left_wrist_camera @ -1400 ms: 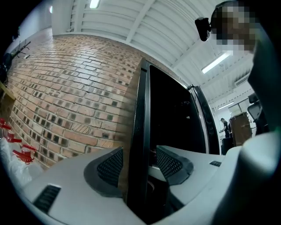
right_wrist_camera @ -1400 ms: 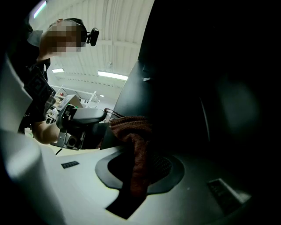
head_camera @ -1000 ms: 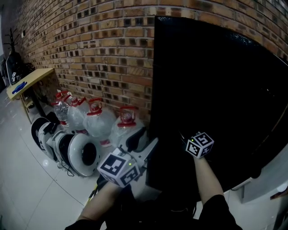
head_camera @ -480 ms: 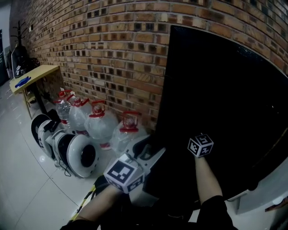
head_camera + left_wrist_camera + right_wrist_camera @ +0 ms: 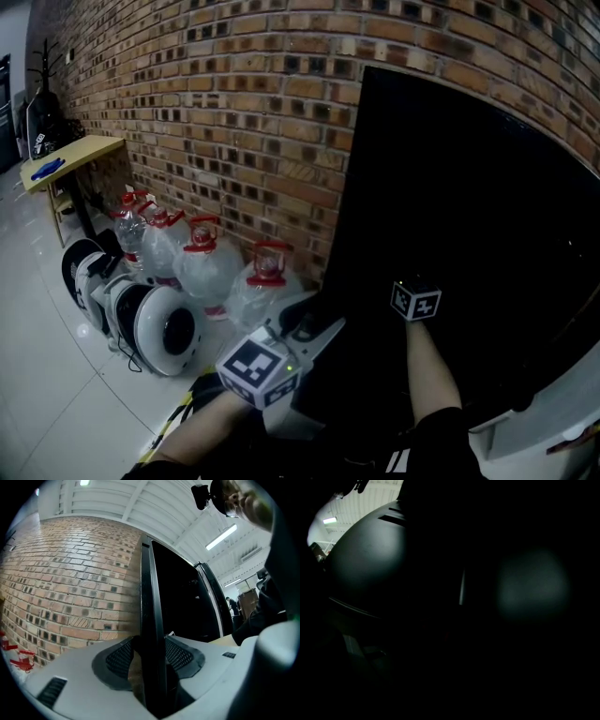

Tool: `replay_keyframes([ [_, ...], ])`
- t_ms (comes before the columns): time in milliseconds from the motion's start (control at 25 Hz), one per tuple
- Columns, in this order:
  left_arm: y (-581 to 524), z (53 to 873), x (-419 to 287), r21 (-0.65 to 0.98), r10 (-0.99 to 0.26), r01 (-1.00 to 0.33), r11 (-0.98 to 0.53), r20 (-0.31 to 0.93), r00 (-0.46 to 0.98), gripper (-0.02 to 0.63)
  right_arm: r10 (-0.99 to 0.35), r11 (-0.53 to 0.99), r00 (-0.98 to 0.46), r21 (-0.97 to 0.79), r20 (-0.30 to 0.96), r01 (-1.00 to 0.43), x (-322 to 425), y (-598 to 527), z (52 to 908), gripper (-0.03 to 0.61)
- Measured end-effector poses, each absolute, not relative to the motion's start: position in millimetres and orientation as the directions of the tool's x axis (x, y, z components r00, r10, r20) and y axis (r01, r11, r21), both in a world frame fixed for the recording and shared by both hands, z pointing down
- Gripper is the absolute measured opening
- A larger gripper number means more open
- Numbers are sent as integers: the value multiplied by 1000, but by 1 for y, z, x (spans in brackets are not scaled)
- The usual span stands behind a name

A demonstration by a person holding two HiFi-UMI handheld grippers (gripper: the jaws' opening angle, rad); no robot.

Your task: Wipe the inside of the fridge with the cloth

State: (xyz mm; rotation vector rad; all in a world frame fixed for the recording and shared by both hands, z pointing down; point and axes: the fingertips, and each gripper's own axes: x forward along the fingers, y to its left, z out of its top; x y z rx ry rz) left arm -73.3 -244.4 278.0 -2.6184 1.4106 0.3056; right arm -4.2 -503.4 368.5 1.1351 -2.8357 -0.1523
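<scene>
Left gripper (image 5: pixel 314 326), lower centre of head view: jaws just narrowed and clamped on the door edge (image 5: pixel 152 620), one pad (image 5: pixel 180 653) against each face. Right gripper (image 5: pixel 415 300), right of centre, set against the black fridge (image 5: pixel 469 216); own view almost wholly dark, so jaw state and cloth undeterminable. Compared with a second ago: fridge outline shifted rightward in frame, more brick wall (image 5: pixel 234 112) exposed, right gripper smaller, apparently deeper in. Probable meaning: door steadied, reach inside beginning, wiping unconfirmed.
</scene>
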Motion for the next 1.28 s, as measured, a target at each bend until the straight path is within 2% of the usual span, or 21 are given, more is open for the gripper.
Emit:
replay_keyframes([
  [560,-246,280,-77,49,-817,-840,-541,-270,510,215,-725,688,-687,71,43,-722,2,-513,373,80],
  [800,-247,282,-80,75,-820,-841,-536,-280,499,213,-691,721,-723,56,-20,-691,9,-438,361,80],
  [1040,-246,282,-83,108,-830,-843,-526,-282,482,209,-584,808,-810,64,-51,-586,5,-327,372,80],
  [1280,-247,287,-85,128,-823,-832,-540,-284,491,201,-329,939,-944,96,-28,-330,-14,-261,390,80],
])
